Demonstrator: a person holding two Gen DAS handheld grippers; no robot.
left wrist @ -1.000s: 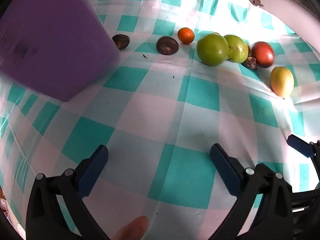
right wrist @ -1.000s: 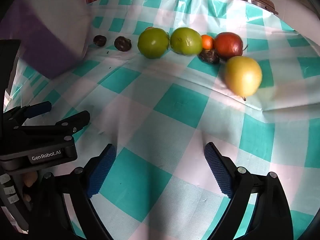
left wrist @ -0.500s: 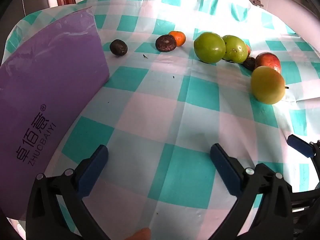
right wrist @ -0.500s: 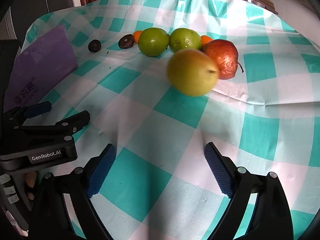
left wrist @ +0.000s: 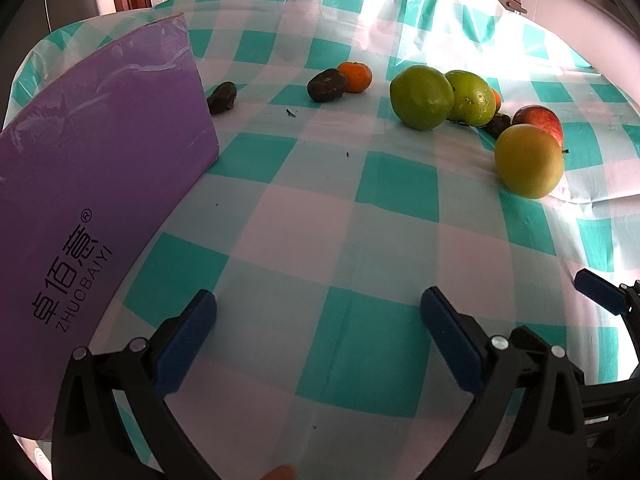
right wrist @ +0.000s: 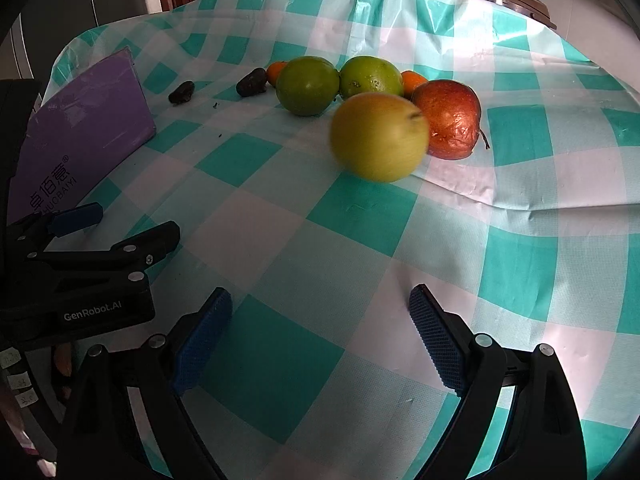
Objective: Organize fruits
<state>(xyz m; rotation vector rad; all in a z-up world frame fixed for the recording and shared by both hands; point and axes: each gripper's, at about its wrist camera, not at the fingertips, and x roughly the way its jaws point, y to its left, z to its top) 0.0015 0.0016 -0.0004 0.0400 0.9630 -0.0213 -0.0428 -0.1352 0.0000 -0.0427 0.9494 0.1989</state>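
A row of fruit lies across the far part of the checked tablecloth [left wrist: 392, 236]: two green fruits [left wrist: 422, 97] [left wrist: 472, 98], a red apple [right wrist: 448, 118], small oranges [left wrist: 355, 76], dark shrivelled fruits [left wrist: 326, 85] [left wrist: 222, 98]. A yellow-green apple [right wrist: 378, 137] sits in front of the red one, blurred in the right wrist view. A purple box [left wrist: 92, 184] stands at the left. My left gripper [left wrist: 318, 330] and right gripper [right wrist: 320, 340] are both open and hold nothing, well short of the fruit.
The left gripper's black body [right wrist: 80, 276] shows at the left of the right wrist view. A metal pot [right wrist: 506, 0] stands beyond the table's far right edge. A creased fold of cloth [right wrist: 540, 200] rises right of the apples.
The purple box came down from the air and now stands on the table at the left. The yellow-green apple rolled toward the red apple. Both grippers stayed open and still.
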